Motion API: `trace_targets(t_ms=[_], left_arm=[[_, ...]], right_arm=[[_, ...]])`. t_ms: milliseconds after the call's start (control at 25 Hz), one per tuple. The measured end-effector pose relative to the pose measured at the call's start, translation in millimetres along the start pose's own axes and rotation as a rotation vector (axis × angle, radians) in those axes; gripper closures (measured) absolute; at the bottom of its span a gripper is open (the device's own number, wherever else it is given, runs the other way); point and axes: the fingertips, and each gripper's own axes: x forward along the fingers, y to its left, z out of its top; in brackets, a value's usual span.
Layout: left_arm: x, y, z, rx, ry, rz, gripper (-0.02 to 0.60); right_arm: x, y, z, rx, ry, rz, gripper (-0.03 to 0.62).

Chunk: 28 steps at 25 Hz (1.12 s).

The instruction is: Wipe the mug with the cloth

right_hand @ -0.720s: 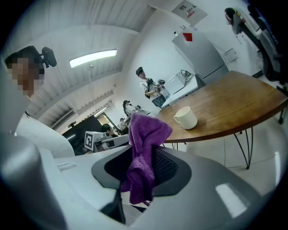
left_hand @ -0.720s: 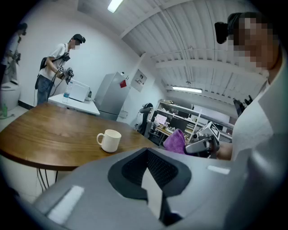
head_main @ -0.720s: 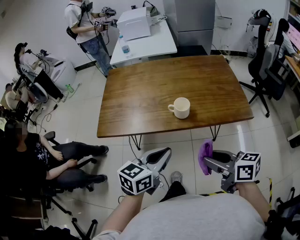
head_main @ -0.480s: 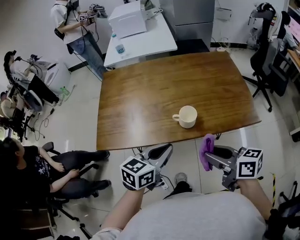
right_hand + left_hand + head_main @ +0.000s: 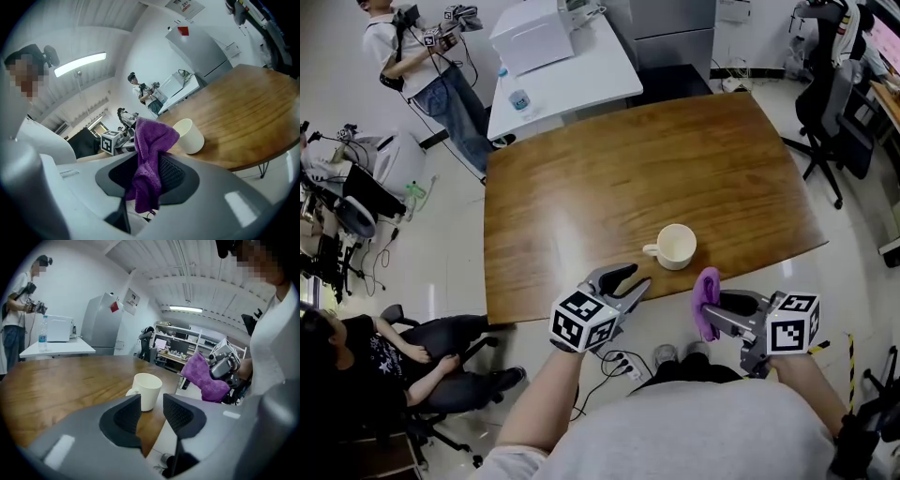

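Note:
A cream mug (image 5: pixel 677 246) stands upright near the front edge of the brown wooden table (image 5: pixel 581 187), handle to the left. In the left gripper view the mug (image 5: pixel 146 390) sits just beyond the jaws. My left gripper (image 5: pixel 623 282) is open and empty, its tips at the table's front edge, left of the mug. My right gripper (image 5: pixel 712 305) is shut on a purple cloth (image 5: pixel 706 300), held off the table just in front of the mug. The cloth (image 5: pixel 150 159) hangs bunched between the jaws, with the mug (image 5: pixel 188 136) beyond it.
A white table (image 5: pixel 562 70) with a white box and a water bottle stands behind the wooden one. A person stands at the far left back, another sits at the left. Office chairs (image 5: pixel 834 84) stand at the right. A power strip (image 5: pixel 619 361) lies on the floor.
Both grippers have come forward to the table's front edge. The mug now sits just ahead of them. The cloth stays in the right gripper.

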Motion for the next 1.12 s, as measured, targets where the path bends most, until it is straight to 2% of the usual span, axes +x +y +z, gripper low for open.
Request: trace_targets(t_ms=[160,400,560,760,1120], left_arm=[[25.2,24.0,-5.0,0.058,0.070,0.016,0.445],[48.3,51.0,-22.3,0.001,0.121,0.023,0.445],[59.3,54.7,-26.1,0.004,0.150,0.013,0.446],[64.1,57.4,-27.9,0.043,0.173,0.022,0.525],[63.9,56.3,-30.9,0.097,0.192,0.004,0.528]], right_arm=[[10.7,-12.5,2.1,0.008,0.028,0.006,0.459],[35.2,-23.2,-5.8,-0.013,0.093,0.041,0.459],[54.6,-24.0,-12.0,-0.045,0.161,0.070,0.459],[81.5,-21.9,-14.2,-0.079,0.208,0.119,0.459],[109.5,-47.1,-16.1,-0.065,0.238,0.124,0.459]])
